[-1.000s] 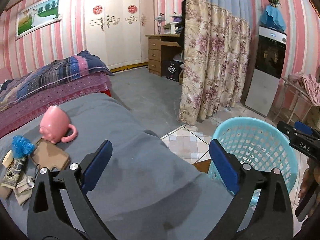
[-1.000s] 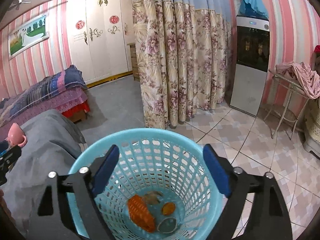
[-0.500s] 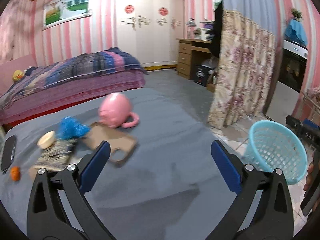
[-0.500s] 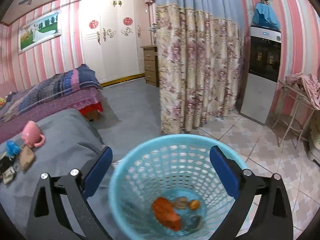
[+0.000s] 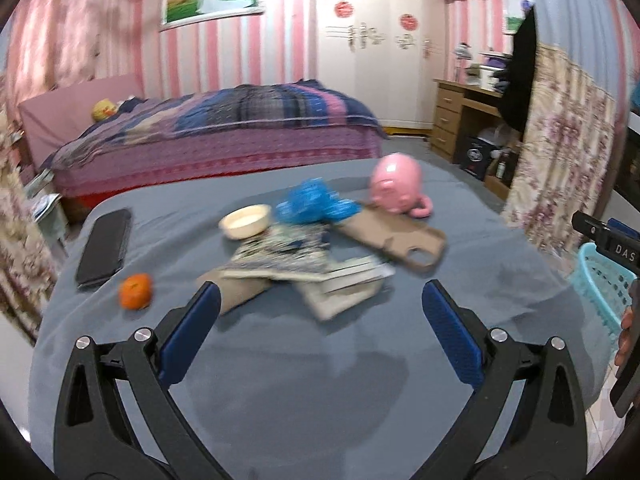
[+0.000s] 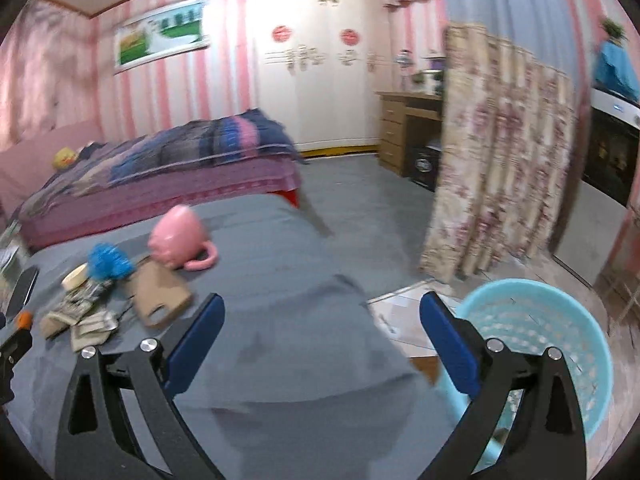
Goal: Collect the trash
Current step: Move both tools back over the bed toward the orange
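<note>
A heap of wrappers and paper scraps [image 5: 308, 264] lies on the grey-covered table [image 5: 320, 380], with a blue crumpled piece [image 5: 312, 202], a tape roll [image 5: 246, 221], a brown phone case [image 5: 404, 240] and a small orange piece [image 5: 136, 290]. My left gripper [image 5: 320, 316] is open and empty, just short of the heap. My right gripper [image 6: 320, 324] is open and empty over the table's right edge. The light blue mesh basket [image 6: 536, 332] stands on the floor beside it. The heap also shows in the right wrist view [image 6: 80, 312].
A pink pig-shaped mug [image 5: 396, 184] lies behind the heap. A black phone [image 5: 105, 248] lies at the table's left. A bed [image 5: 224, 132] stands beyond the table. A floral curtain [image 6: 492, 168] hangs at the right, with a wooden desk [image 6: 404, 128] behind it.
Both grippers have swung left, away from the basket and toward the table. The heap now sits centred before my left gripper. The basket has slid to the right in both views.
</note>
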The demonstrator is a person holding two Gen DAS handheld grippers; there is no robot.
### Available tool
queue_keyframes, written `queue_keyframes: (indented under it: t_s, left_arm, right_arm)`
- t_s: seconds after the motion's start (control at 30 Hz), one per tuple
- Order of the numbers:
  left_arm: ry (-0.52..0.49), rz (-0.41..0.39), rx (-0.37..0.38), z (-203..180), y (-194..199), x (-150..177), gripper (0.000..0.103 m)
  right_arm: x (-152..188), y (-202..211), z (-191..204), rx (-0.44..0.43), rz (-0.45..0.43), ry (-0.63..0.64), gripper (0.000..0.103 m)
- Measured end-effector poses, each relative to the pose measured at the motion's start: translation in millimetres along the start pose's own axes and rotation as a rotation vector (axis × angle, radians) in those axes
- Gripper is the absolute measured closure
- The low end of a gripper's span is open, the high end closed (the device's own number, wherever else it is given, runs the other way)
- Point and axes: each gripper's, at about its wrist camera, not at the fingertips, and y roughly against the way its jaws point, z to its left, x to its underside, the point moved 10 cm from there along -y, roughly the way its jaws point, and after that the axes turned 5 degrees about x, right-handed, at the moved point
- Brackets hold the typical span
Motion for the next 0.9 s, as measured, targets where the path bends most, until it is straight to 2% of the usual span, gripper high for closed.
queue_keyframes:
  t_s: [0.33, 0.5, 0.63, 0.73, 0.83, 0.9]
  left_arm:
    - [0.074, 0.081, -0.077, 88, -6, 35, 0.006]
    - [0.088, 0.088, -0.145, 128, -2, 38, 0.006]
    - [0.117, 0.094, -0.186, 158, -6, 36, 0.006]
    - [0.153, 0.120, -0.195, 176, -18, 37, 0.006]
    - [0.205, 0.142, -0.176, 187, -33, 37, 0.007]
    - [0.229, 0.153, -0.170, 192, -46, 35, 0.012]
  right_arm:
    - [10, -10, 70, -0.100, 0.030, 0.070, 0.007]
    - [-1, -13, 103, -0.142, 0.019, 0.108, 0.007]
    - [8, -24, 122, -0.149, 0.040, 0.149, 0.007]
    - [21, -34, 128, -0.164, 0.089, 0.157, 0.007]
    - [20, -37, 129, -0.172, 0.086, 0.144, 0.007]
    - [20, -39, 130, -0.190, 0.092, 0.125, 0.007]
